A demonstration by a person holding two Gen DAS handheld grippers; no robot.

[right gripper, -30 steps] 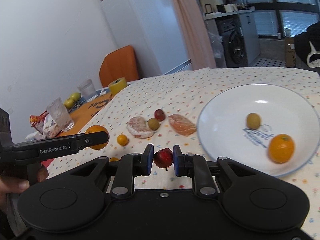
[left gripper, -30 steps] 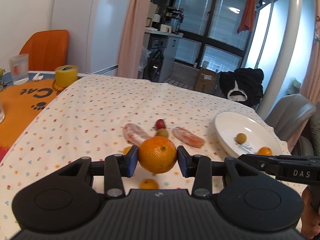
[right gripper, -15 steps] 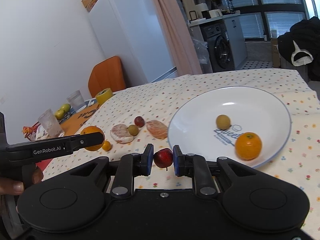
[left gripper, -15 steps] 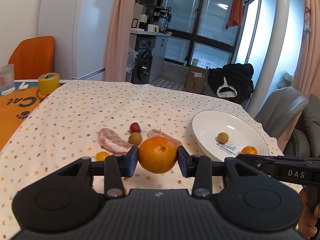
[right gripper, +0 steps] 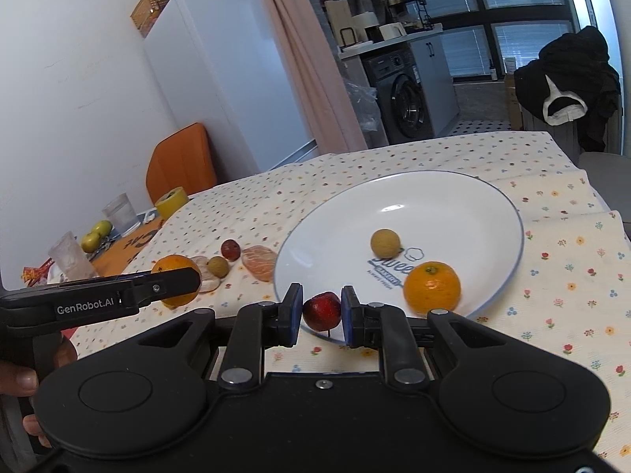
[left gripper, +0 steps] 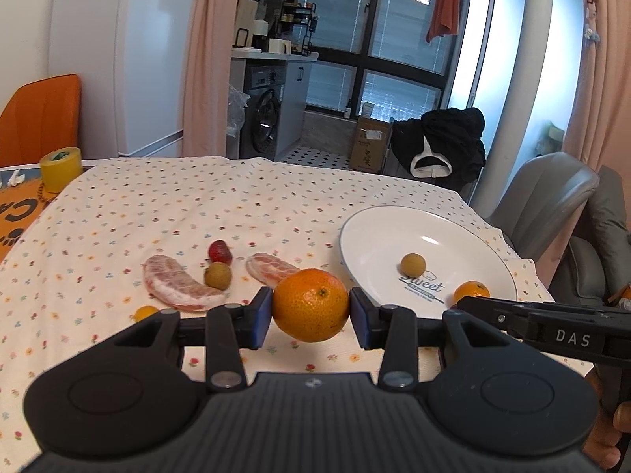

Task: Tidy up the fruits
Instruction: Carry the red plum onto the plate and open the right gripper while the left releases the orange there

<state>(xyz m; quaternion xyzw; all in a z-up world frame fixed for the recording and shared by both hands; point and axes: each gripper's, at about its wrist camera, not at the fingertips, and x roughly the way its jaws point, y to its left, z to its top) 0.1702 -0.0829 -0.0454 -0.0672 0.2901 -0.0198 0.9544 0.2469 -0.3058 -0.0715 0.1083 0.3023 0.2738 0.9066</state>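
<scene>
Left claw (left gripper: 310, 313) level, clamping orange (left gripper: 310, 304); right claw (right gripper: 322, 314) pinching red fruit (right gripper: 321, 310) at plate (right gripper: 493, 213) rim.

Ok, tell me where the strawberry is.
In the left wrist view the strawberry lies left of centre on the tablecloth, just behind the longan, between two pomelo segments.

I see a table under a flowered cloth (left gripper: 244, 197). On it lie 1 white plate (left gripper: 366, 236) at 3 o'clock, 2 peeled citrus segments (left gripper: 177, 287), 1 strawberry (left gripper: 219, 251) and 1 longan (left gripper: 217, 276) at centre, and 1 yellow tape roll (left gripper: 60, 168) at 10 o'clock.
</scene>
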